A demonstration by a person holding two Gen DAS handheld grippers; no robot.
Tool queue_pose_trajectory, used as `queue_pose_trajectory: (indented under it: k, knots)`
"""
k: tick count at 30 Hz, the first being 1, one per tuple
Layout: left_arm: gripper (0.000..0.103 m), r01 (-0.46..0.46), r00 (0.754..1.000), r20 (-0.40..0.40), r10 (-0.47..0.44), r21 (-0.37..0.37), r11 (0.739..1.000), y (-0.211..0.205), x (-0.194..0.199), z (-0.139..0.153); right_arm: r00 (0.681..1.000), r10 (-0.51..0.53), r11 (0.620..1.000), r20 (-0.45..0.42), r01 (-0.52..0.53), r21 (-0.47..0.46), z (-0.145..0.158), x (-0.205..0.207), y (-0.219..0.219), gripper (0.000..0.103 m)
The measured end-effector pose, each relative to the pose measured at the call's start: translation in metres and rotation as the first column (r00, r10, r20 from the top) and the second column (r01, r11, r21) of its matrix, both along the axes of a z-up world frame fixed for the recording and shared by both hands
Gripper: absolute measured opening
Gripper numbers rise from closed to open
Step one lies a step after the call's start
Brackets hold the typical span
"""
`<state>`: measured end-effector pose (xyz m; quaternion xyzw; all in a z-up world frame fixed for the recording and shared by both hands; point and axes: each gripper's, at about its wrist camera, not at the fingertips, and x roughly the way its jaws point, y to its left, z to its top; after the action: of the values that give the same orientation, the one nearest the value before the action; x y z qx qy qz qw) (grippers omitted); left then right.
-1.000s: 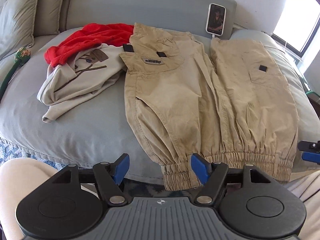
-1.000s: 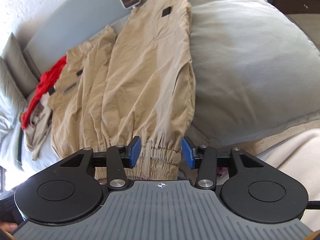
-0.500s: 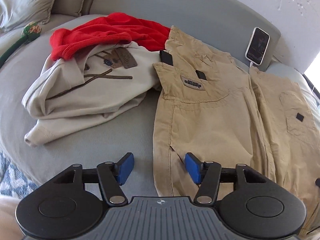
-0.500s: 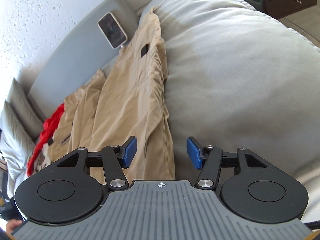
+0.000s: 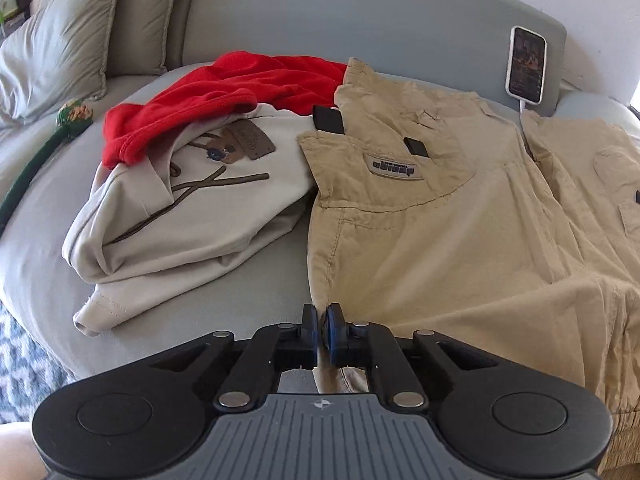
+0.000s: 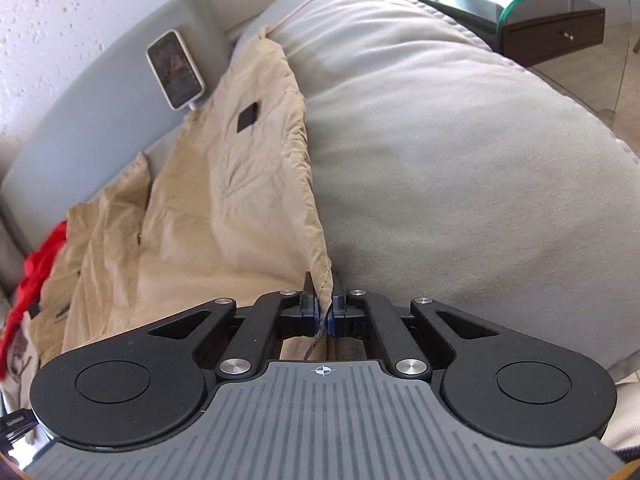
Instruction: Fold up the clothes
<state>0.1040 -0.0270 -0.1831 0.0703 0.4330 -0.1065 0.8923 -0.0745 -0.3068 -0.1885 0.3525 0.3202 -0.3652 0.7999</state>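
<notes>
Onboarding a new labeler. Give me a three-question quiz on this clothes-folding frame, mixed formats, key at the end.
1. True or false: the right gripper is shut on the outer edge of the khaki trousers.
2. What lies partly on top of the beige sweatshirt? A) a red garment B) a phone C) a grey pillow
3. Fill in: the phone leans against the sofa's ____.

Key: 1 true; 2 A, the red garment; 3 backrest.
</notes>
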Motion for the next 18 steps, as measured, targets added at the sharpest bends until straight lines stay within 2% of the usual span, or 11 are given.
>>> queue_pose_trajectory:
  k: [1,2,3,4,5,9,11,12,13,14,18]
  knots:
    - [0.023,0.007,1.0,0.01,-0.007,0.022,1.0,-0.001,-0.006,0.005,1.0,0.015,1.0,-0.008,-0.015,0.001,0.003,0.001,0.002,0.009]
    - [0.034,0.02,0.999,0.029,-0.021,0.043,0.999,-0.002,-0.015,0.012,1.0,0.029,1.0,-0.009,-0.029,0.006,0.008,0.0,0.005,0.01]
    - [0.042,0.034,0.998,0.053,-0.038,0.065,0.997,-0.003,-0.026,0.019,0.999,0.043,0.999,-0.01,-0.043,0.012,0.012,-0.001,0.007,0.021]
    - [0.044,0.059,0.995,0.081,-0.066,0.083,0.995,-0.004,-0.039,0.026,0.999,0.054,0.998,0.0,-0.054,0.024,0.017,-0.005,0.01,0.043]
    - [0.046,0.099,0.989,0.102,-0.107,0.08,0.992,-0.006,-0.052,0.033,0.998,0.063,0.997,0.02,-0.063,0.037,0.022,-0.012,0.016,0.052]
    - [0.051,0.32,0.936,0.162,-0.311,-0.029,0.947,-0.023,-0.093,0.054,0.989,0.119,0.984,0.088,-0.129,0.123,0.031,-0.039,0.042,0.059]
    - [0.051,0.398,0.905,0.185,-0.384,-0.044,0.916,-0.049,-0.094,0.057,0.987,0.127,0.978,0.102,-0.142,0.154,0.027,-0.047,0.053,0.059]
    - [0.049,0.418,0.894,0.197,-0.403,-0.036,0.908,-0.066,-0.09,0.057,0.986,0.127,0.979,0.105,-0.142,0.146,0.025,-0.047,0.058,0.05]
    - [0.047,0.421,0.89,0.206,-0.407,-0.027,0.907,-0.083,-0.085,0.057,0.985,0.134,0.982,0.107,-0.146,0.119,0.026,-0.044,0.062,0.029]
    - [0.046,0.422,0.888,0.211,-0.408,-0.023,0.906,-0.1,-0.079,0.057,0.984,0.145,0.985,0.101,-0.154,0.084,0.029,-0.037,0.066,0.023]
    - [0.044,0.452,0.878,0.184,-0.442,-0.012,0.892,-0.15,-0.065,0.045,0.965,0.223,0.973,0.137,-0.228,0.019,0.043,0.006,0.072,0.022]
